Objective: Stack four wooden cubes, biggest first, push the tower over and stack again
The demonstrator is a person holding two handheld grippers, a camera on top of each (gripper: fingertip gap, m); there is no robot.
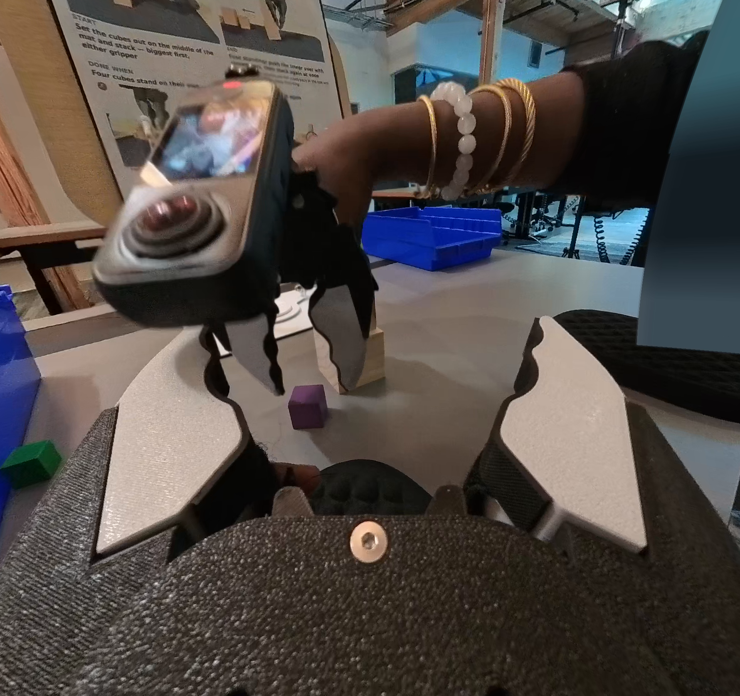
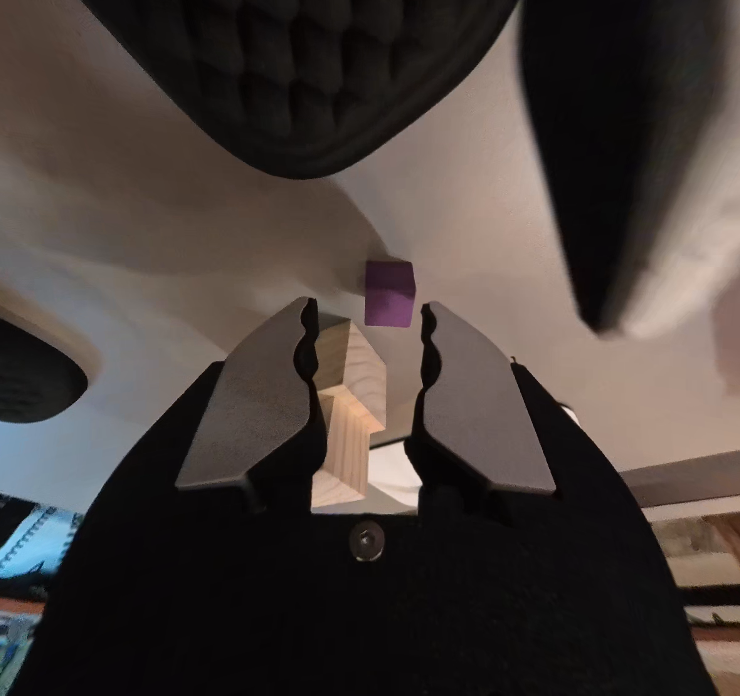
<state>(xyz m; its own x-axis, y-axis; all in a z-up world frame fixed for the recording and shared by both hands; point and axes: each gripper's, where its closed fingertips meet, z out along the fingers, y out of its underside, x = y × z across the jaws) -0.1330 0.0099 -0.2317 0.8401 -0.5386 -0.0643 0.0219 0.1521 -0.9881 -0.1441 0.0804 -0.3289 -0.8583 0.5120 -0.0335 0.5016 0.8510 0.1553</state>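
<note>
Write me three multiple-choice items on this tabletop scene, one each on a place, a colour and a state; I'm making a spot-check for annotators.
1. Where is the small purple cube?
A. On the grey table
B. In the blue plastic bin
C. On the pale wooden blocks

2. What colour is the small block at the left edge?
A. Red
B. Green
C. Yellow

3. How do the left tongs stand?
A. Closed on the cube
B. Closed on nothing
C. Wide open

Answers: 1 A, it sits on bare tabletop; 2 B, plainly green; 3 C, its fingers are spread wide with only table between.
</note>
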